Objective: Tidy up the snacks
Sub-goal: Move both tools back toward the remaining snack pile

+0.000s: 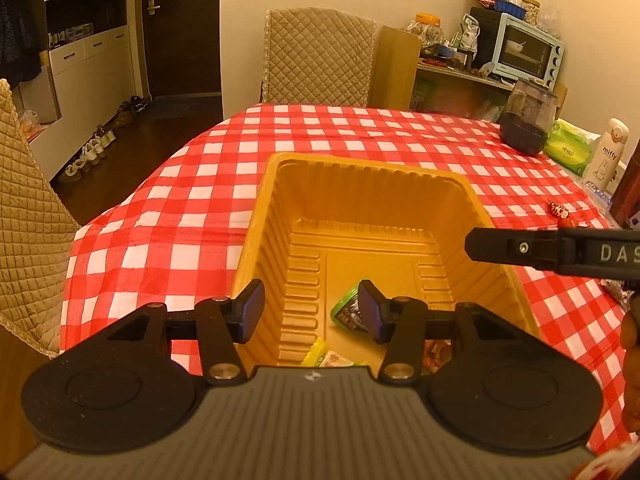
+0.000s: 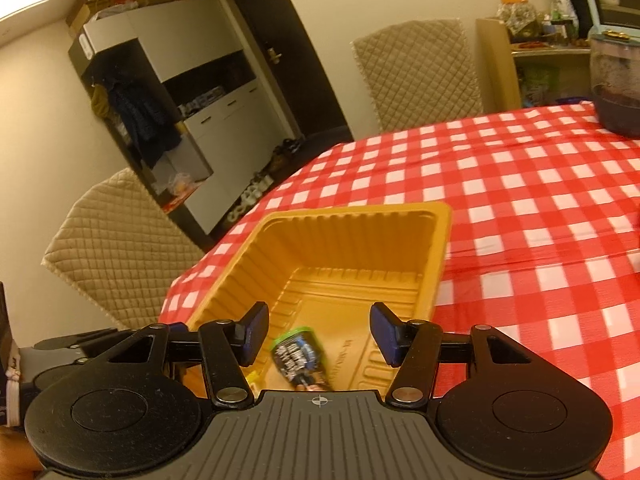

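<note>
Lying in the yellow tray [image 1: 372,184], a dark snack packet [image 2: 301,356], perhaps others; left gripper [image 1: 312,312] and right gripper [image 2: 319,334] both released.

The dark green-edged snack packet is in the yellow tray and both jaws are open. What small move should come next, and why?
Probably lift the right gripper clear and head for the red wrapped candy on the checked tablecloth: the snack packet lies free in the yellow tray, gripped by neither.

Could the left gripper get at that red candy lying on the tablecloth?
Probably not directly: the red candy lies far right, beyond the yellow tray, and the right gripper's finger crosses between it and the left gripper.
</note>
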Demonstrator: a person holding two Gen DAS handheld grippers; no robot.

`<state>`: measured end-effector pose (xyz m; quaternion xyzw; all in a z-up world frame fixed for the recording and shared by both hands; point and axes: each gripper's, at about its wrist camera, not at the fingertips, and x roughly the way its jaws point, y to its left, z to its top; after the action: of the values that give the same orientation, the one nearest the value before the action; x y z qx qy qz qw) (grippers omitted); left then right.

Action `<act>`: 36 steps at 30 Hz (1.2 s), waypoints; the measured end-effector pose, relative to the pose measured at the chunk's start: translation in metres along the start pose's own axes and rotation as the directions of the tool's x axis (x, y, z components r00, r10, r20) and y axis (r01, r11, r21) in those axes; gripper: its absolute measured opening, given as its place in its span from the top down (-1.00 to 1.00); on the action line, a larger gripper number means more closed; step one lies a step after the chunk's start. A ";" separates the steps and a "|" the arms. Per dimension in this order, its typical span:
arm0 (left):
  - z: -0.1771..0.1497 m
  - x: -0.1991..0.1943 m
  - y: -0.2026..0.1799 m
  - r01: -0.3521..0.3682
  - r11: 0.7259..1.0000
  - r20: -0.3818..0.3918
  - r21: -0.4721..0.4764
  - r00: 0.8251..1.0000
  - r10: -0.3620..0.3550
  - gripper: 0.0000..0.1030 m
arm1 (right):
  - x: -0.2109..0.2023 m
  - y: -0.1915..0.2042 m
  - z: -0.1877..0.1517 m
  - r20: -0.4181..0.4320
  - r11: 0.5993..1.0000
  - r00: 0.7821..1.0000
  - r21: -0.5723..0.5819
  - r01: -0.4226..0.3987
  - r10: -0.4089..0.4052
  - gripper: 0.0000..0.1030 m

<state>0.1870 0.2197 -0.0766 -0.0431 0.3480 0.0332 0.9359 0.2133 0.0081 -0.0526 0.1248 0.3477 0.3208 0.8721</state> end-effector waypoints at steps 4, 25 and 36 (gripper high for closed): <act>0.007 -0.005 -0.013 0.021 1.000 0.016 0.008 1.000 -0.021 0.07 | -0.014 -0.004 0.001 0.041 0.999 0.998 -0.021 0.040 -0.039 -0.09; 0.034 -0.015 -0.167 0.274 0.959 0.057 0.074 0.959 -0.279 0.07 | -0.169 -0.087 0.019 0.242 0.913 0.882 0.040 0.406 -0.403 -0.10; 0.020 0.007 -0.266 0.393 0.911 -0.040 0.127 0.920 -0.391 0.02 | -0.227 -0.190 -0.029 0.152 0.809 0.795 0.100 0.579 -0.588 -0.09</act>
<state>0.2292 -0.0421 -0.0510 -0.0499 0.3402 -0.1785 0.9219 0.1581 -0.2835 -0.0379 0.0605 0.2988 0.0157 0.9523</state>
